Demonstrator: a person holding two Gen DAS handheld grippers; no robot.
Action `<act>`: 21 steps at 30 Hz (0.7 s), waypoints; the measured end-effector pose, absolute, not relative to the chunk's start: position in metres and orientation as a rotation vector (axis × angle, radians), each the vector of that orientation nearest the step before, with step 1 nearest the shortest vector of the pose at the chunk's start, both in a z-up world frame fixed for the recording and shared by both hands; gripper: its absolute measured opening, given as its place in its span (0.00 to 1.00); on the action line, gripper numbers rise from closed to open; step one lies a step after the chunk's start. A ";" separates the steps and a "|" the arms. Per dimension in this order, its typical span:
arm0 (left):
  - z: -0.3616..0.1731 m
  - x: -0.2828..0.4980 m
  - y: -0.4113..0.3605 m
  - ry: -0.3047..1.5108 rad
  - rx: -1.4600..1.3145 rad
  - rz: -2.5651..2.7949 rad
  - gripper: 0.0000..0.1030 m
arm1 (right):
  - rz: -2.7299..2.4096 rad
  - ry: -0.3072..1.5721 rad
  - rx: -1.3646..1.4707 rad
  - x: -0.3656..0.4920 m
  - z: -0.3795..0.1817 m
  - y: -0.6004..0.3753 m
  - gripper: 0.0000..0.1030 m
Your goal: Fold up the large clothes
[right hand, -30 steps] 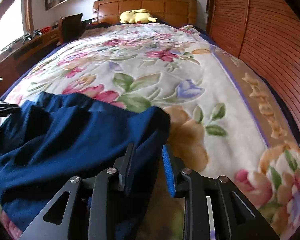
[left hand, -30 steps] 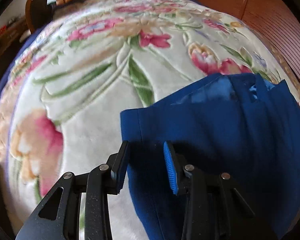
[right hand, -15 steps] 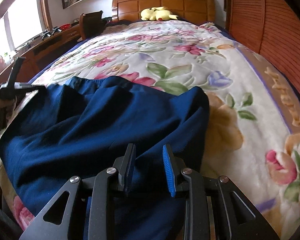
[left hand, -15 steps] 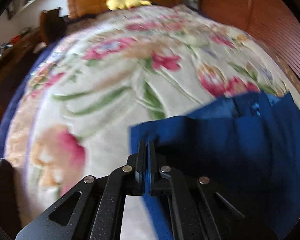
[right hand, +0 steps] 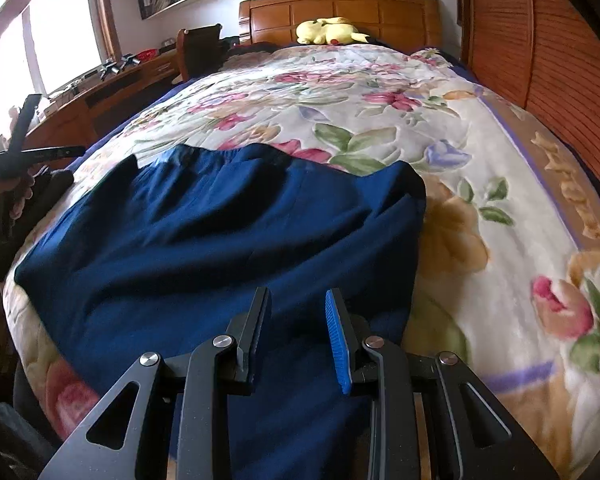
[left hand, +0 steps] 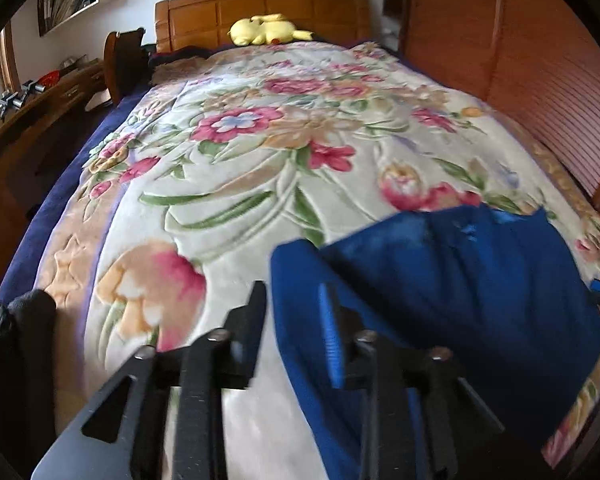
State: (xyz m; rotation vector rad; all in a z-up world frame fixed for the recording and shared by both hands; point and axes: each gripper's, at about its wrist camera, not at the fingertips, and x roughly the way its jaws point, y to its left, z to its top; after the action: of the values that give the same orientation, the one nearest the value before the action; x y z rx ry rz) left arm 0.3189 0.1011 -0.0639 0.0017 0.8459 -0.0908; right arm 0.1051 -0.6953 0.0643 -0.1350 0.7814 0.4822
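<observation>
While the dark blue soft fabric garment (right hand: 220, 248) lies rumpled at lower left on the floral quilted bedspread (right hand: 380, 112), the right gripper (right hand: 298, 320) hovers above it, jaws apart and empty. The left gripper (left hand: 294, 312) is opening, cloth edge between its jaws unpinched. Limp and light, the garment seems best taken by corners or hem.

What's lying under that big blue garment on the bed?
The blue garment rests on a flowered blanket, which shows all around it. A dark blue sheet peeks out at the blanket's edge. The blanket's pattern directly beneath the garment is covered.
</observation>
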 end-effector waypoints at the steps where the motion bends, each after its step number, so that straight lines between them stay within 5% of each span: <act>1: -0.063 0.307 0.099 0.843 -0.014 -0.103 0.36 | 0.488 0.779 -0.138 0.100 0.065 -0.695 0.28; 5: -0.063 0.267 0.093 0.840 -0.079 -0.119 0.55 | 0.510 0.761 -0.173 0.085 0.066 -0.692 0.28; 7: -0.065 0.246 0.089 0.837 -0.094 -0.114 0.66 | 0.533 0.754 -0.177 0.079 0.066 -0.690 0.37; 12: -0.071 0.205 0.073 0.845 -0.055 -0.075 0.68 | 0.582 0.764 -0.190 0.070 0.065 -0.679 0.48; 21: -0.073 0.159 0.063 0.820 -0.090 -0.030 0.73 | 0.674 0.746 -0.222 0.067 0.072 -0.631 0.49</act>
State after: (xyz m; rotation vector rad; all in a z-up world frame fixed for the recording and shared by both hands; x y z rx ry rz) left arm 0.1593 0.0634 -0.0727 -0.0897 0.8197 -0.0297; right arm 0.0668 -0.6311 0.0722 -0.2217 0.7460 0.6739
